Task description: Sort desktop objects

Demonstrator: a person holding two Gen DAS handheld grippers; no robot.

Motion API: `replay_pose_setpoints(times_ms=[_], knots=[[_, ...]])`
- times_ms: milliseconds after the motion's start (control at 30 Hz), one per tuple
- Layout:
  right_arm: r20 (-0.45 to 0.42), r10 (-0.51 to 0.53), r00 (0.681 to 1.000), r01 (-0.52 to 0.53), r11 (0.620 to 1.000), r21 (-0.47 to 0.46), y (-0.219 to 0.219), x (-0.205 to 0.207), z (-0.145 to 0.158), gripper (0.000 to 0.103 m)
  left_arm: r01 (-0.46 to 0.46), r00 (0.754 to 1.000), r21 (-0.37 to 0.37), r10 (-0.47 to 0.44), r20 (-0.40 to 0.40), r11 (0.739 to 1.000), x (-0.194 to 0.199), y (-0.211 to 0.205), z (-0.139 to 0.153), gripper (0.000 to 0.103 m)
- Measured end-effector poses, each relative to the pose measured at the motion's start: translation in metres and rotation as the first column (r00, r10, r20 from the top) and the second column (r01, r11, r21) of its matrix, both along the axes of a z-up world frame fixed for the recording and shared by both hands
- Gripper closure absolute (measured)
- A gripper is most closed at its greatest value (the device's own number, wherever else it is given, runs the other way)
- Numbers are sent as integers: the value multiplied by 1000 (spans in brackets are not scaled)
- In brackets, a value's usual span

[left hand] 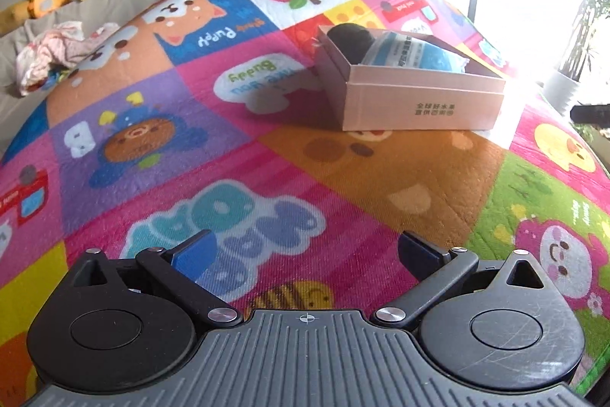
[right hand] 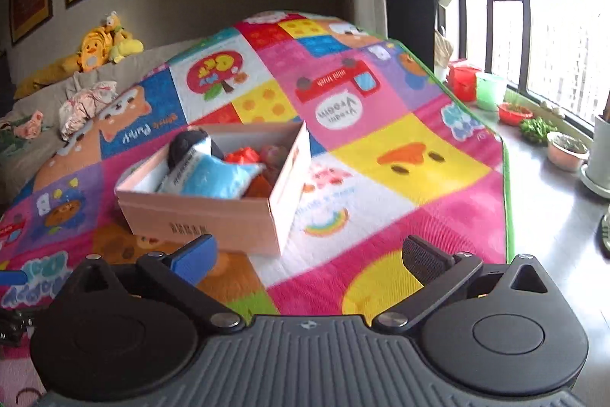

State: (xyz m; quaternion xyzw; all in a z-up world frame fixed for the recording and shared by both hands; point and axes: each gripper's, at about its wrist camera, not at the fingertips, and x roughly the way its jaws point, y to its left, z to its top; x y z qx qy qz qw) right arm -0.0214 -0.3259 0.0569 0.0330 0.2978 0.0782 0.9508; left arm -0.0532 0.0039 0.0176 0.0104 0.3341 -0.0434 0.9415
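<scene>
Both grippers, left gripper (left hand: 305, 246) and right gripper (right hand: 309, 254), hanging wide apart, empty, over colourful cartoon-print play mat (right hand: 411, 155). Pale pink cardboard box (right hand: 213, 216) sitting mid-mat, holding blue-white soft pouch (right hand: 217, 178), black round item, orange bits. Risk: overfilled contents spilling if box rim is bumped.

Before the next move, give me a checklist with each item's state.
1. Left tool open, nothing between its fingers: ok.
2. Right tool open, nothing between its fingers: ok.
3. Box upright on the mat: ok.
4. Blue pack inside the box: ok.
5. Room left in the box: cannot tell; the blue pack, a dark item and red items crowd it.
6. Loose things left on the mat to sort: cannot tell; none shows in either view.
</scene>
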Motion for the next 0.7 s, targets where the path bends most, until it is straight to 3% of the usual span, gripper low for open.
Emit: replay_pose_setpoints(times_ms=[133, 333, 467, 567, 700], knots=[[-85, 33, 996, -31, 999, 25, 24, 0, -27, 0, 24, 999, -21, -23, 40, 999, 16, -21, 2, 0], [-74, 62, 995, -73, 987, -147, 78, 8, -45, 0, -73, 995, -32, 75, 69, 997, 54, -42, -1, 0], [-115, -18, 993, -5, 981, -196, 83, 27, -55, 0, -107, 994, 12, 107, 14, 994, 69, -48, -13, 0], [-147, -25, 989, 9, 994, -111, 71, 34, -58, 0, -112, 994, 30, 112, -10, 993, 72, -49, -17, 0], [-104, -47, 993, 35, 993, -112, 74, 27, -63, 0, -111, 994, 29, 112, -11, 993, 71, -48, -17, 0]])
